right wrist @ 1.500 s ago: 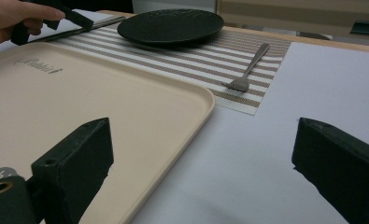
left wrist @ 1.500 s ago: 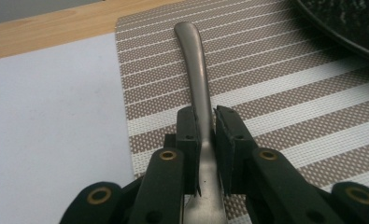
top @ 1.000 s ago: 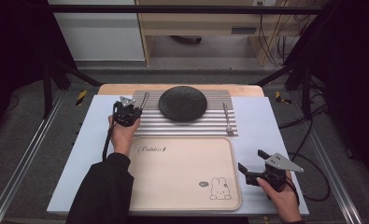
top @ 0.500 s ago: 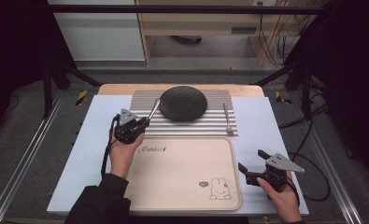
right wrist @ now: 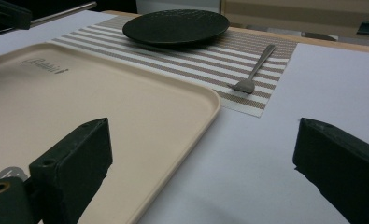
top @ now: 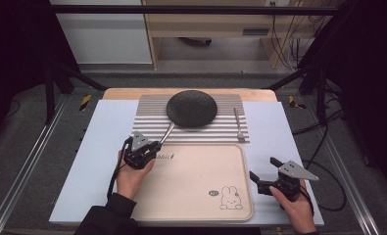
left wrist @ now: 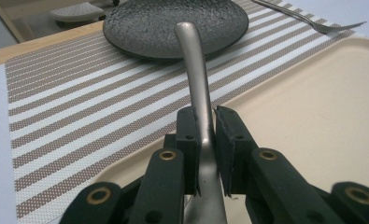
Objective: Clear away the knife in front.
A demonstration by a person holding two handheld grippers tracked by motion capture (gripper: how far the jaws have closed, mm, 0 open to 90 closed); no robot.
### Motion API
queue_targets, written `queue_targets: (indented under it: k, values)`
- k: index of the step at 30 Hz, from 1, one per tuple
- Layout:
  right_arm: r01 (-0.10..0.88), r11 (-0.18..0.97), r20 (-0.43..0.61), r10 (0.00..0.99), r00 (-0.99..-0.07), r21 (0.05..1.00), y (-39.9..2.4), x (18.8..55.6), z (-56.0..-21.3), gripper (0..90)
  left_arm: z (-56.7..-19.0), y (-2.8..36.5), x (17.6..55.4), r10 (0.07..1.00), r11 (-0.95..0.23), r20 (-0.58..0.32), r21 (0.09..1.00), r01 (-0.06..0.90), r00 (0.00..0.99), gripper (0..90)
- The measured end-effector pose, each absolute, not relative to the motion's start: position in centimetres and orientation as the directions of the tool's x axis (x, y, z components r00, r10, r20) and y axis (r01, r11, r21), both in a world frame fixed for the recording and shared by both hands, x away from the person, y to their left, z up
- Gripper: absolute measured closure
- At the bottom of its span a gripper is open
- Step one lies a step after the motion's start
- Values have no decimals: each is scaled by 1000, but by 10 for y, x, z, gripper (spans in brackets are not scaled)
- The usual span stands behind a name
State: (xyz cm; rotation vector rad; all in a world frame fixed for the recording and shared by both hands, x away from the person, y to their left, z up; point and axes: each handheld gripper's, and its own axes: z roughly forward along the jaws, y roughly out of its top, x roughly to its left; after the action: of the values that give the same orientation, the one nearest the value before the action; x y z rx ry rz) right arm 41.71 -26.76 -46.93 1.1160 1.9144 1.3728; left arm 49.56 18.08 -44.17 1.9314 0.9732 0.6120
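Spoon (left wrist: 197, 84) clamped tight in my left claw (left wrist: 205, 140), the jaws pressing on both sides of the metal handle, which runs out ahead of them and arcs up toward the dark plate (left wrist: 173, 25). From the high view my left claw (top: 147, 152) sits at the near left corner of the striped mat (top: 147, 122), right at the far left edge of the beige tray (top: 196, 186), and the spoon (top: 165, 133) slants from the jaws up toward the plate (top: 191, 108); its far end sits over the plate's near rim, though I cannot tell whether it touches. The plate rests in the middle of the mat. A fork (top: 238, 125) lies on the mat's right side, well apart from the plate.

My right claw (top: 264, 178) hangs just off the tray's near right corner, jaws spread wide, nothing between them. In its own view the two black jaws (right wrist: 196, 158) stand far apart, one over the tray (right wrist: 126, 107), one over the pale table (right wrist: 313, 79), with the fork (right wrist: 254, 70) and plate (right wrist: 175, 25) beyond.
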Motion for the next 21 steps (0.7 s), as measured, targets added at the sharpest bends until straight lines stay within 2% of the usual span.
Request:
queue_targets:
  k: [21]
  values:
    - [307,151,36,849,-527,940,-267,417,-468,41,-448,178,457,789,-340,35,857,388,614,798]
